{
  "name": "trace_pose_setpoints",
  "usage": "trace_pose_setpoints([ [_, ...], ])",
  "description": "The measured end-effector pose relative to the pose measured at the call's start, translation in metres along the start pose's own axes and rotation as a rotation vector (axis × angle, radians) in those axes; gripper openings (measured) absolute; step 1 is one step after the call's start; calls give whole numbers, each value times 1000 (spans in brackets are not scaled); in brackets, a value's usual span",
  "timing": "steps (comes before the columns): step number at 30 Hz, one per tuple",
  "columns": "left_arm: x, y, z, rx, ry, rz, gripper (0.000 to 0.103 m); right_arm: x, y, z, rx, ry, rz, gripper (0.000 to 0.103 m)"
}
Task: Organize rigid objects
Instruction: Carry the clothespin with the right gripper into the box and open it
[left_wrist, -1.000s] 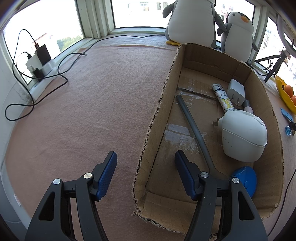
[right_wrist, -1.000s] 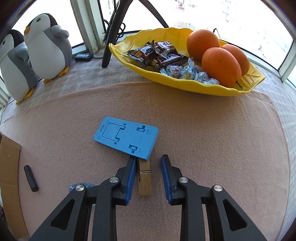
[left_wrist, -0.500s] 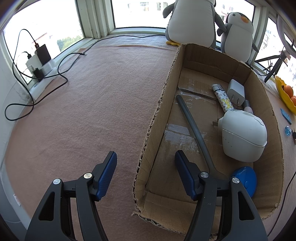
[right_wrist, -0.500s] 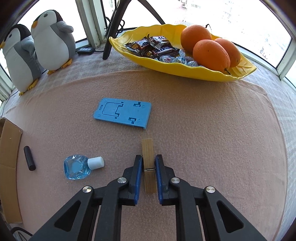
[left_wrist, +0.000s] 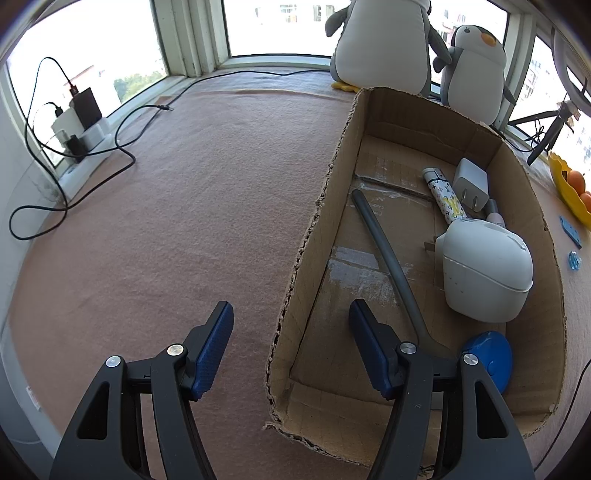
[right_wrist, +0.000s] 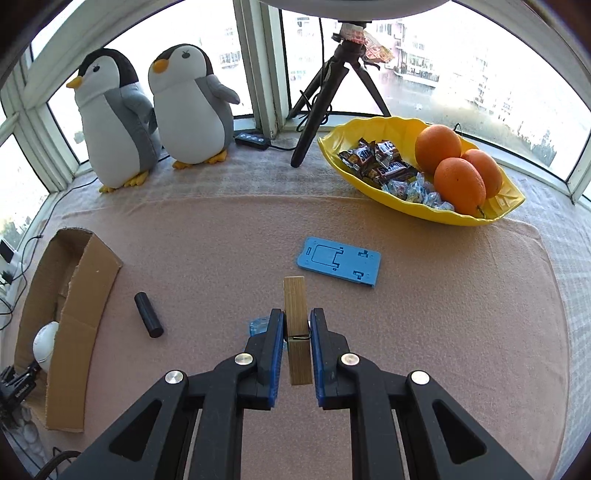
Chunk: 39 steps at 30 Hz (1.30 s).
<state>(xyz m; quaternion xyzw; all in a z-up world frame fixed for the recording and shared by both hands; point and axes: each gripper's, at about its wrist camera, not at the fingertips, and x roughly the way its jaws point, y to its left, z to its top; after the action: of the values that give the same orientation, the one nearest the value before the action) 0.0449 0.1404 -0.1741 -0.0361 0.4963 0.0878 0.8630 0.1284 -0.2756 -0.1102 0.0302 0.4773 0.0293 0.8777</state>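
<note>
My right gripper (right_wrist: 297, 325) is shut on a wooden clothespin (right_wrist: 296, 317) and holds it above the pink cloth. Beyond it lie a blue plastic stand (right_wrist: 339, 260), a black cylinder (right_wrist: 148, 314) and a small blue bottle (right_wrist: 259, 325), partly hidden by my left finger. The cardboard box (left_wrist: 550, 280) holds a white rounded device (left_wrist: 484, 271), a grey tube (left_wrist: 388, 254), a white charger (left_wrist: 471, 184), a patterned tube (left_wrist: 445, 195) and a blue disc (left_wrist: 491, 356). My left gripper (left_wrist: 291, 332) is open and empty, straddling the box's near-left wall.
A yellow dish (right_wrist: 509, 199) with oranges and sweets stands at the back right. Two plush penguins (right_wrist: 147, 114) and a tripod (right_wrist: 332, 85) stand by the window. Cables and a power strip (left_wrist: 81, 133) lie at the far left.
My right gripper closed on the clothespin, lifted it off the cloth and pulled back toward the box side. The left gripper has not moved.
</note>
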Motion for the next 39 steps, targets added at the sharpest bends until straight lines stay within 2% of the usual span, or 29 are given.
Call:
trace_pose_setpoints([
  [6, 0, 0, 0, -2, -1, -1, 66, -18, 55, 7, -94, -36, 95, 13],
  [13, 0, 0, 0, -12, -3, -6, 65, -27, 114, 5, -208, -37, 181, 13],
  [25, 1, 0, 0, -21, -6, -11, 65, -14, 202, -1, -350, -8, 308, 13],
  [30, 1, 0, -1, -21, -6, -11, 65, -2, 224, -4, -371, 11, 328, 13],
  [39, 1, 1, -1, -28, -8, -14, 65, 22, 242, 2, -371, 54, 332, 13],
])
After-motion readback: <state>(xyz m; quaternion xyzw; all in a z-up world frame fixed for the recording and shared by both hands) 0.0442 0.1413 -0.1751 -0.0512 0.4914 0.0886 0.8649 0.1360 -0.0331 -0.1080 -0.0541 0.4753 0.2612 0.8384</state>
